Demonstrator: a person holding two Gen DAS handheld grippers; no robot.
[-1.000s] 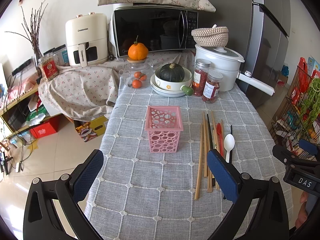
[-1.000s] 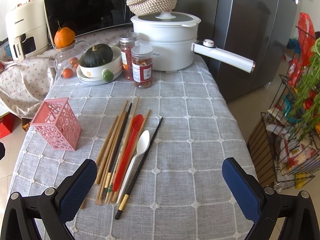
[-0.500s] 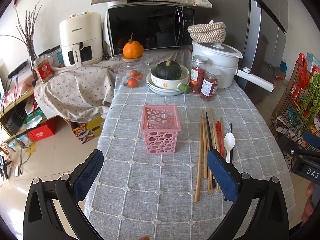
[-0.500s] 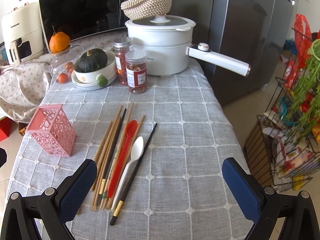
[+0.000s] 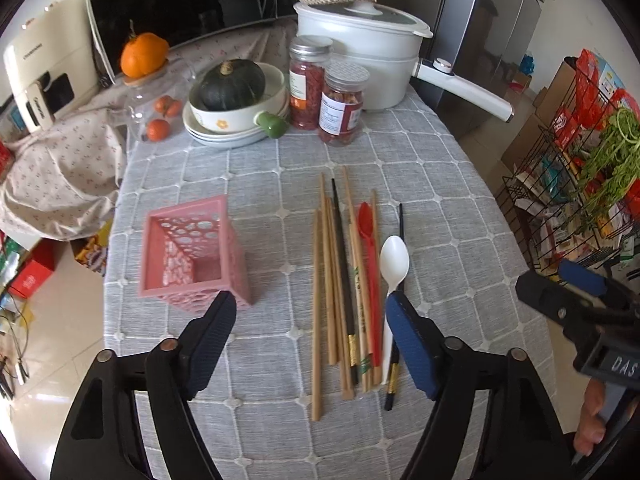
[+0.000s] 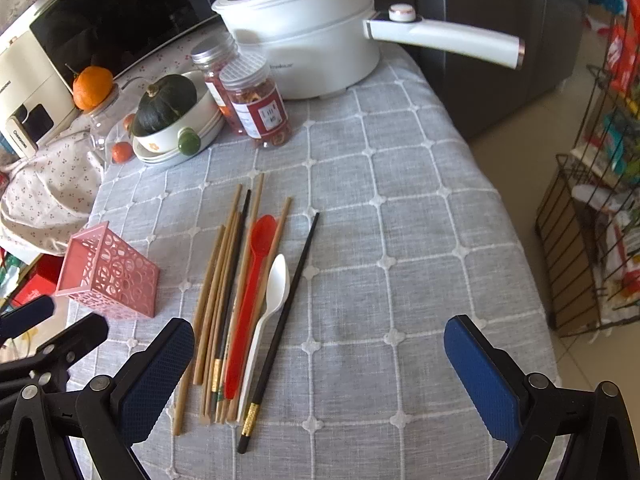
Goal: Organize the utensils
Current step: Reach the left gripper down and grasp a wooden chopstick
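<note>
A pink perforated basket (image 5: 192,252) stands empty on the grey checked tablecloth (image 5: 280,432); it also shows in the right wrist view (image 6: 108,276). To its right lie several wooden chopsticks (image 5: 326,280), a red spoon (image 5: 370,256), a white spoon (image 5: 392,276) and a black chopstick (image 5: 400,232). My left gripper (image 5: 312,332) is open and empty, low over the near ends of the chopsticks. My right gripper (image 6: 320,376) is open and empty, above the near ends of the utensils (image 6: 248,304).
At the back stand a white pot (image 5: 360,64) with a long handle, two red-filled jars (image 5: 342,104), a bowl holding a green squash (image 5: 234,88), small oranges and a microwave (image 5: 180,4). A wire rack (image 5: 580,176) stands right of the table. The table's right edge drops off.
Both grippers have moved forward and down toward the table. The left one now hangs over the chopsticks beside the basket, and the utensils loom larger in both views.
</note>
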